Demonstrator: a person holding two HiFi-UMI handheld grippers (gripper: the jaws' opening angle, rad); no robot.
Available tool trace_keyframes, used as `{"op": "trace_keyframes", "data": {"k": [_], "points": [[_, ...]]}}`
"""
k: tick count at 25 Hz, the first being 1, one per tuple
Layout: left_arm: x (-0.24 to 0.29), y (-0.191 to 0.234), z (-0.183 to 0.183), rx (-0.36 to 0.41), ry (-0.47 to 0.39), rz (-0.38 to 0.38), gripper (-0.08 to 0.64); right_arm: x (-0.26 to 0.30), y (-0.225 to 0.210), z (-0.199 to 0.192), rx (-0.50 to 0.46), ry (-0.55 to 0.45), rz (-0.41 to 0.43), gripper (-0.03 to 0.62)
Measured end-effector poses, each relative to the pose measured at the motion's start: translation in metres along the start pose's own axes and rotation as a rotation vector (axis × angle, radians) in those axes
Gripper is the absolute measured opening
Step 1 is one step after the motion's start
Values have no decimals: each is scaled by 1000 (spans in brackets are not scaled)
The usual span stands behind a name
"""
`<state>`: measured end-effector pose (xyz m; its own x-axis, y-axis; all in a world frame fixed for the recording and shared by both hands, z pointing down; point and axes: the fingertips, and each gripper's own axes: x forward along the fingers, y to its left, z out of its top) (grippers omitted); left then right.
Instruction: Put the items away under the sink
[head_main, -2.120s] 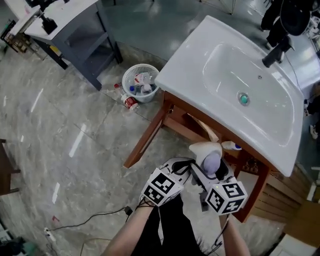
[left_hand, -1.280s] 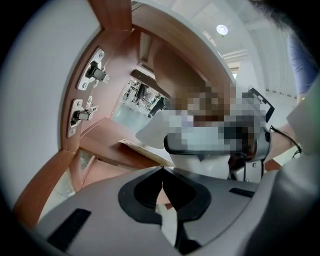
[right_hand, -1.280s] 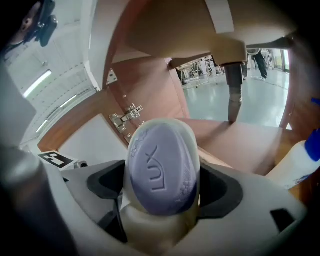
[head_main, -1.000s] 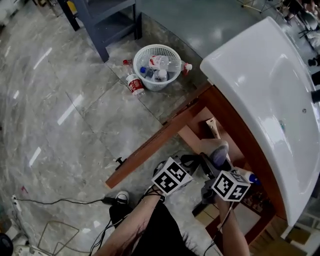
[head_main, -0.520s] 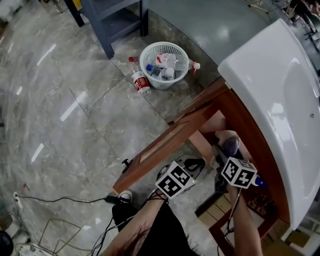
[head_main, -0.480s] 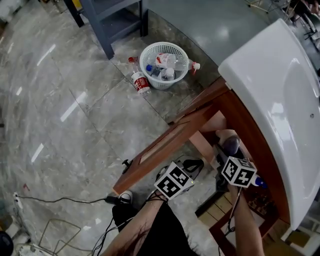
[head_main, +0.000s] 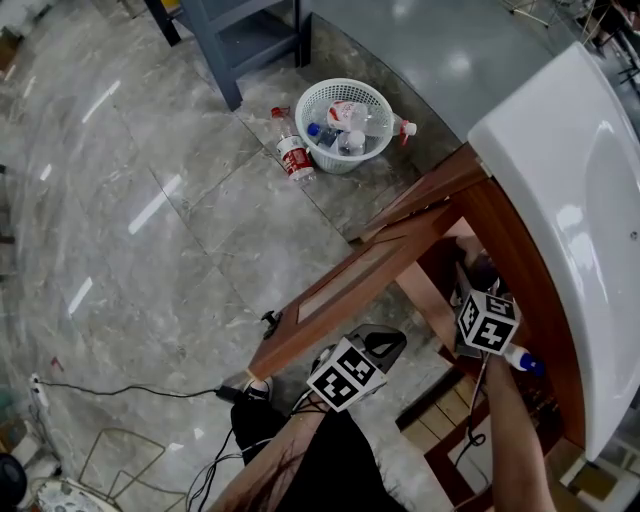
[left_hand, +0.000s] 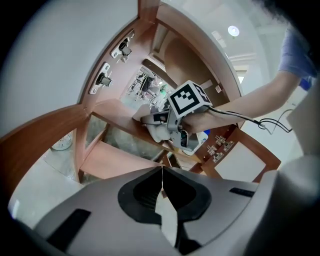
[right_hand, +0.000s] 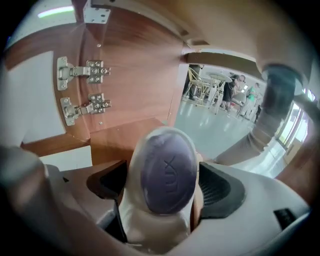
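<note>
The right gripper has its jaws clamped on the sides of a white bottle with a purple cap, the cap turned towards the camera. It reaches in through the open front of the cabinet under the sink. The bottle thus hangs in the opening, near the wooden side panel that carries two hinges, and not set down as far as the views show. The side grip likely leaves the base free to be stood on the cabinet floor. The cabinet door is swung wide, which clears the way in. The left gripper hangs outside near the door's outer end, jaws pressed together on nothing, probably so as not to crowd the reaching arm. A basket of bottles sits on the floor well apart.
</note>
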<state>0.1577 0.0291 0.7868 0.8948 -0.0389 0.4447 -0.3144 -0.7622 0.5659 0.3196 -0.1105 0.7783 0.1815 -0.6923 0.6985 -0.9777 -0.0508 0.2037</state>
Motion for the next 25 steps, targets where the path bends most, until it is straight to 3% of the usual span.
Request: {"op": "trace_keyframes", "data": {"k": [3, 7, 11, 15, 25], "points": [[-7, -5, -10, 1, 28, 0, 17, -3, 4, 3, -50, 5, 3, 439], [-23, -11, -22, -14, 47, 11, 17, -14, 1, 8, 4, -19, -3, 439], [-34, -26, -29, -12, 71, 2, 17, -30, 5, 7, -11, -36, -14, 439], [-45, -43, -23, 4, 65, -7, 17, -53, 6, -3, 88, -35, -24, 439], [-98, -93, -3, 70, 73, -4, 17, -145, 42, -24, 158, -17, 91, 439]]}}
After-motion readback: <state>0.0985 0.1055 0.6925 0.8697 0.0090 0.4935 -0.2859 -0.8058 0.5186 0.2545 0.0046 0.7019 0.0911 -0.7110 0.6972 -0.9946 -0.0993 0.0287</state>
